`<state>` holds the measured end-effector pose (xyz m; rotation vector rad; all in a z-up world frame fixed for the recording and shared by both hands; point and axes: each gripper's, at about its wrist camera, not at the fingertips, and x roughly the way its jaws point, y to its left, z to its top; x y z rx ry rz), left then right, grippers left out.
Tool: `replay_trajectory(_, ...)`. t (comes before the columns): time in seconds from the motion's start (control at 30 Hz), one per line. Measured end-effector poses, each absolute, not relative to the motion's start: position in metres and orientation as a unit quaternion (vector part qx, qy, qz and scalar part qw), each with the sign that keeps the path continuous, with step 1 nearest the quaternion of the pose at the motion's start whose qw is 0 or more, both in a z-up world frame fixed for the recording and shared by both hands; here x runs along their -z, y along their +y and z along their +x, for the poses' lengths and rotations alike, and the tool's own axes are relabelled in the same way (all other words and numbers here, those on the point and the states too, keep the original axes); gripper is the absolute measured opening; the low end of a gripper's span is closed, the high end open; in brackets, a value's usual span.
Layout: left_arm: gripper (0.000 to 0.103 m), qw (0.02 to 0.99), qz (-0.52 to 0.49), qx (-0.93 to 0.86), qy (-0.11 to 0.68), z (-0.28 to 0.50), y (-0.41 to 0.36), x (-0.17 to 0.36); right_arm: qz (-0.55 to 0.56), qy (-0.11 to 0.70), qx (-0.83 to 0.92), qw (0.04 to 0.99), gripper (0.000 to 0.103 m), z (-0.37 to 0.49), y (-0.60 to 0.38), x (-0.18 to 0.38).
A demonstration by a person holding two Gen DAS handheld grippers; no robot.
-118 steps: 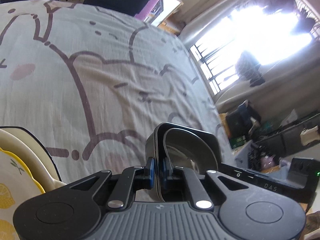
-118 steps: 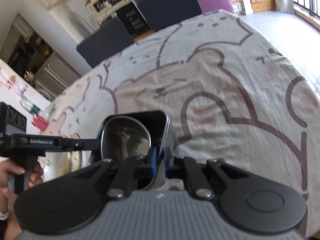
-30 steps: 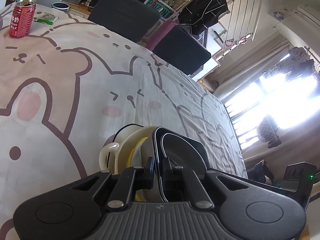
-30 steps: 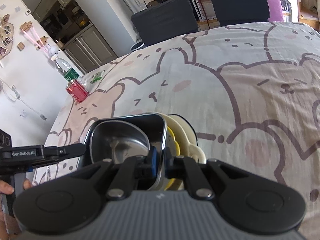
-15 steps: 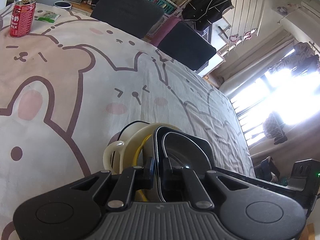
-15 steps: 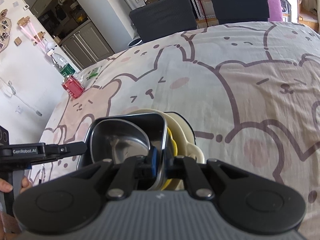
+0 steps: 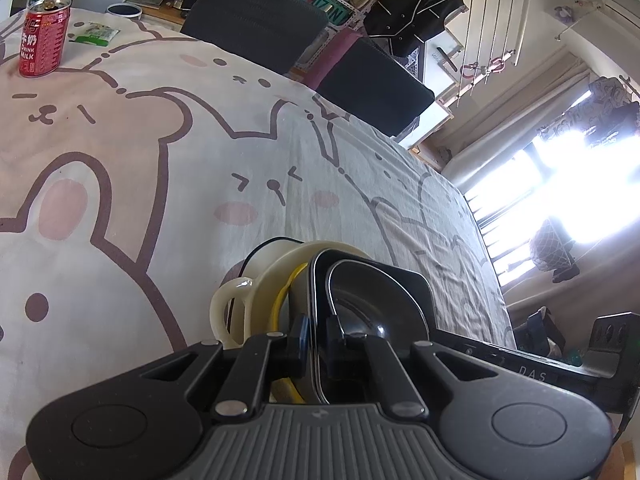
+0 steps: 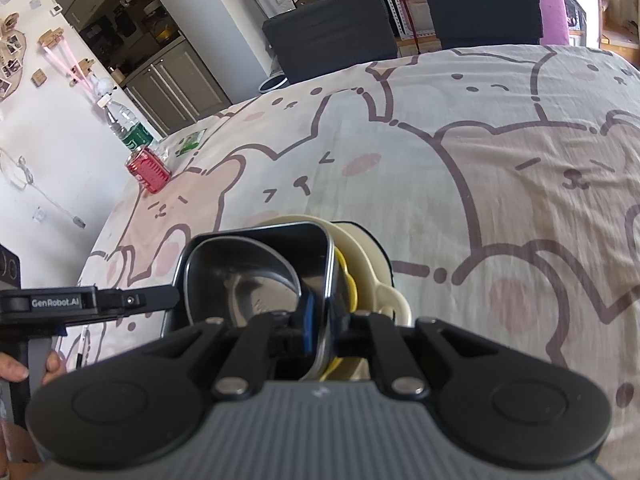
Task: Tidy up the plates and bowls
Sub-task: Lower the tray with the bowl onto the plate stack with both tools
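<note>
Both grippers hold one square black bowl with a steel inside (image 7: pixel 376 292) by opposite rims. My left gripper (image 7: pixel 318 330) is shut on its near rim in the left wrist view. My right gripper (image 8: pixel 324 320) is shut on the other rim of the bowl (image 8: pixel 256 272). The black bowl sits in or just over a stack: a cream dish with a loop handle (image 7: pixel 244 300) holding a yellow-rimmed plate (image 7: pixel 280 296). The stack also shows in the right wrist view (image 8: pixel 380 276). Whether the bowl rests on the stack is hidden.
The table wears a bear-print cloth (image 7: pixel 140 184). A red milk can (image 7: pixel 42 36), a green-labelled bottle (image 8: pixel 130 130) and a small packet (image 7: pixel 96 34) stand at the far corner. Two dark chairs (image 8: pixel 332 28) line the far edge.
The bowl, carried over bare cloth 3.9 s ago, now sits over the cream dish and yellow plate, sinking slightly lower during the last second. Both grippers stay shut on it.
</note>
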<state>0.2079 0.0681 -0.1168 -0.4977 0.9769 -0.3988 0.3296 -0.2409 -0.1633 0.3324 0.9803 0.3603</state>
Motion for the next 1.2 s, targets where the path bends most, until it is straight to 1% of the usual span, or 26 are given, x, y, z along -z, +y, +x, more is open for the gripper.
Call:
replay_trajectory(0.23, 0.008, 0.833, -0.233, 0.189, 0.465, 0.2074, 0.0678, 0.1172, 0.155, 0.468, -0.172, 0.853, 0.012, 0.3289, -0.24, 0.1635)
replay_trajectory(0.57, 0.008, 0.825, -0.238, 0.199, 0.472, 0.2002, 0.0711, 0.1173, 0.156, 0.495, -0.187, 0.834, 0.013, 0.3265, -0.2402, 0.1689)
replay_trajectory(1.2, 0.01, 0.827, -0.23, 0.2, 0.472, 0.1989, 0.0693, 0.1167, 0.148, 0.484, -0.197, 0.84, 0.013, 0.3225, -0.2436, 0.1651)
